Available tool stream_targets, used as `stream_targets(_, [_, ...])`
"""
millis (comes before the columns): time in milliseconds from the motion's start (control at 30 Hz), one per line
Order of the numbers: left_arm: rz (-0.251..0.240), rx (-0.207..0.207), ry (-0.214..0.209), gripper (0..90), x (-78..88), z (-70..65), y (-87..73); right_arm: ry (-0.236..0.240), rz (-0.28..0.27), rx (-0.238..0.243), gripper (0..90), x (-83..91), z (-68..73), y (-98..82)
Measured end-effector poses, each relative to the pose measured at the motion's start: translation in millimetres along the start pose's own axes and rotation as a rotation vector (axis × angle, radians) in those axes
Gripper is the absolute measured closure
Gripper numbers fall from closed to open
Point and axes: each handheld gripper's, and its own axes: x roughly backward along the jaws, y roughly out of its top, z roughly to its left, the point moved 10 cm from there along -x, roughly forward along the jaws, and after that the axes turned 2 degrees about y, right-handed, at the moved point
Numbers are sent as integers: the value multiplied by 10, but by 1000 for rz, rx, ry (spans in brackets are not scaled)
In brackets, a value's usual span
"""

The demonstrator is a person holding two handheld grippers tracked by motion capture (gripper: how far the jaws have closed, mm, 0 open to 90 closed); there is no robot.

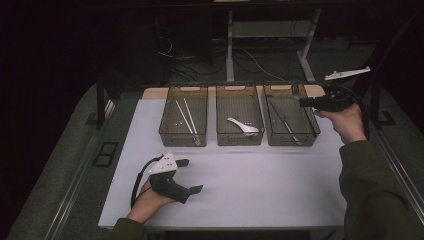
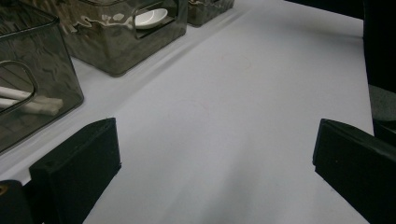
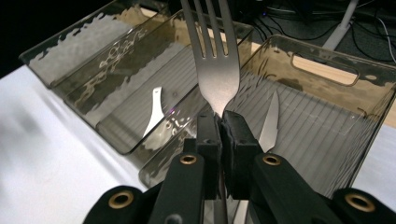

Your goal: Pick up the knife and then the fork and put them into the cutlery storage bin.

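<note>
The right tool (image 3: 219, 122) is pinching a metal fork (image 3: 212, 51) by the neck just below its head; the jaws are pressed together on it and the tines stick out straight beyond the tips. In the right gripper view the fork hangs above the right bin (image 3: 327, 116), the nearest of three smoky see-through bins, and a knife (image 3: 268, 121) lies on that bin's ribbed floor just beside the jaws. In the high view the right tool (image 1: 306, 102) is held in the air at the right bin's (image 1: 290, 122) outer edge.

The middle bin (image 1: 239, 121), next to the right bin, holds a white spoon (image 1: 243, 126). The left bin (image 1: 183, 122), farthest from the right bin, holds a pair of pale chopsticks (image 1: 187, 117).

The left tool (image 1: 190, 176) rests low on the white tabletop (image 1: 260, 185), in front of the left bin and well apart from the right bin, its jaws spread wide with nothing between them.
</note>
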Motion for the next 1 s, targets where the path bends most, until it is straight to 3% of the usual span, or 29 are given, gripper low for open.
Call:
stream_targets(467, [-6,1,2,0,24,9,5,-56,16,-46,855,-276,-270,61])
stream_targets(1000, [-10,2,-1,0,32,3,9,-95,70,-90,855,-541,-451,-79])
